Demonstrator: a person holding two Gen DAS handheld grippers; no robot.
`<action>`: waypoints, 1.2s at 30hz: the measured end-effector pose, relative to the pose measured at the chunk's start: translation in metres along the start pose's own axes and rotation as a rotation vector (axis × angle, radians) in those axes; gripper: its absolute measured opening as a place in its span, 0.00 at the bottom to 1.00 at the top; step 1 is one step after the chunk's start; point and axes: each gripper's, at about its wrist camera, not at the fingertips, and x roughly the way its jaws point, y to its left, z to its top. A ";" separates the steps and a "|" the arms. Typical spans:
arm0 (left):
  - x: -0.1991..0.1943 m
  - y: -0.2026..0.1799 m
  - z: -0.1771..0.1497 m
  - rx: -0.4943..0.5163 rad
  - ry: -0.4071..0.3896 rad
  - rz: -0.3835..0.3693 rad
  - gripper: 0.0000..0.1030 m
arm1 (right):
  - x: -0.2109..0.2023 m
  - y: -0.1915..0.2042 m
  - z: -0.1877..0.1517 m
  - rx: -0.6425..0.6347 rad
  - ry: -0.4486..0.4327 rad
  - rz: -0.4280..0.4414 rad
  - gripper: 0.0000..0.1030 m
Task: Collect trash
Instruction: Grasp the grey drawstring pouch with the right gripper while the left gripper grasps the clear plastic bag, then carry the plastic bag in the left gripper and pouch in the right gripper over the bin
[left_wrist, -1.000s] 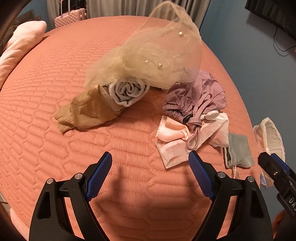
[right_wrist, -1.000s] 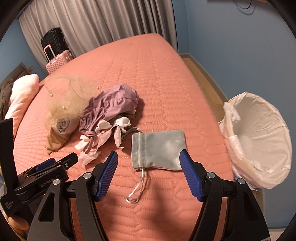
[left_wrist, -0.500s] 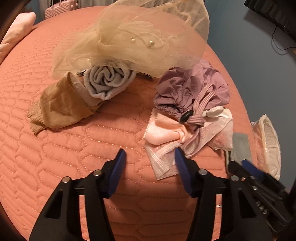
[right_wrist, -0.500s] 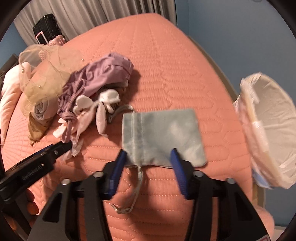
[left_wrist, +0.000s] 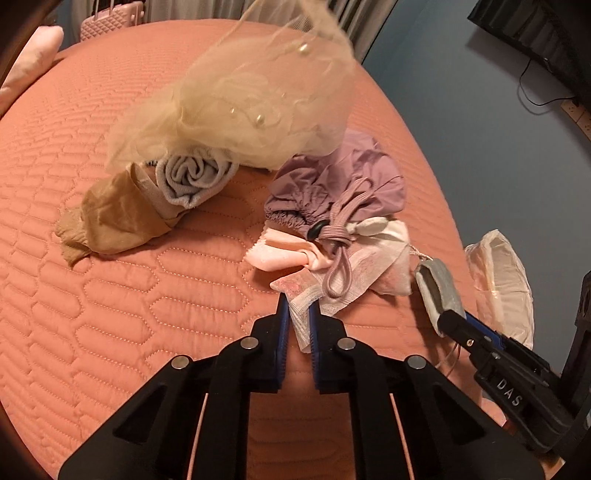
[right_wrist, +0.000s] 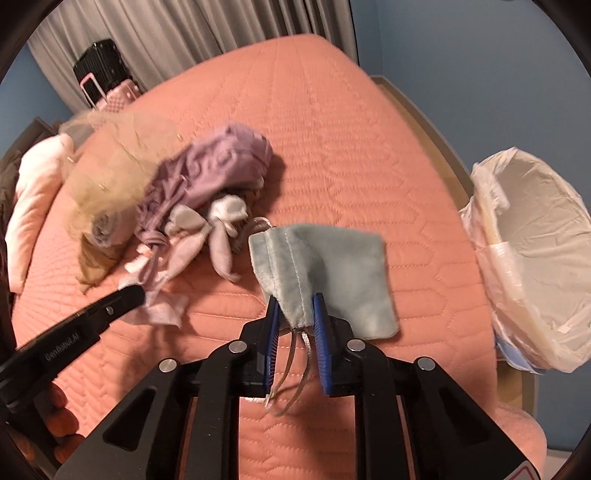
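Observation:
My left gripper (left_wrist: 296, 314) is shut on the near corner of a pale pink wrapper (left_wrist: 354, 284) that lies on the salmon bed under a purple drawstring bag (left_wrist: 347, 184). My right gripper (right_wrist: 295, 306) is shut on the neck of a grey velvet pouch (right_wrist: 332, 266), lifted off the bed, its cords hanging between the jaws. The pouch also shows at the right of the left wrist view (left_wrist: 441, 291). A lined trash bin (right_wrist: 535, 251) stands beside the bed at the right.
A beige tulle piece with pearls (left_wrist: 243, 107), a rolled grey sock (left_wrist: 194, 177) and tan stockings (left_wrist: 114, 218) lie on the bed (left_wrist: 110, 314). A pink pillow (right_wrist: 33, 199) lies at the left. Suitcases (right_wrist: 105, 81) stand by the curtains.
Both grippers moved forward and closed: the left on the pink wrapper's corner, the right on the grey pouch's neck, which has come up off the bed.

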 end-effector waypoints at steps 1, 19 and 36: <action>-0.006 -0.001 0.000 0.006 -0.010 0.001 0.09 | -0.008 0.001 0.001 0.003 -0.015 0.008 0.16; -0.130 -0.080 0.023 0.143 -0.270 -0.113 0.09 | -0.147 -0.004 0.018 0.008 -0.294 0.091 0.16; -0.152 -0.221 0.043 0.363 -0.363 -0.264 0.09 | -0.247 -0.099 0.027 0.102 -0.488 0.023 0.16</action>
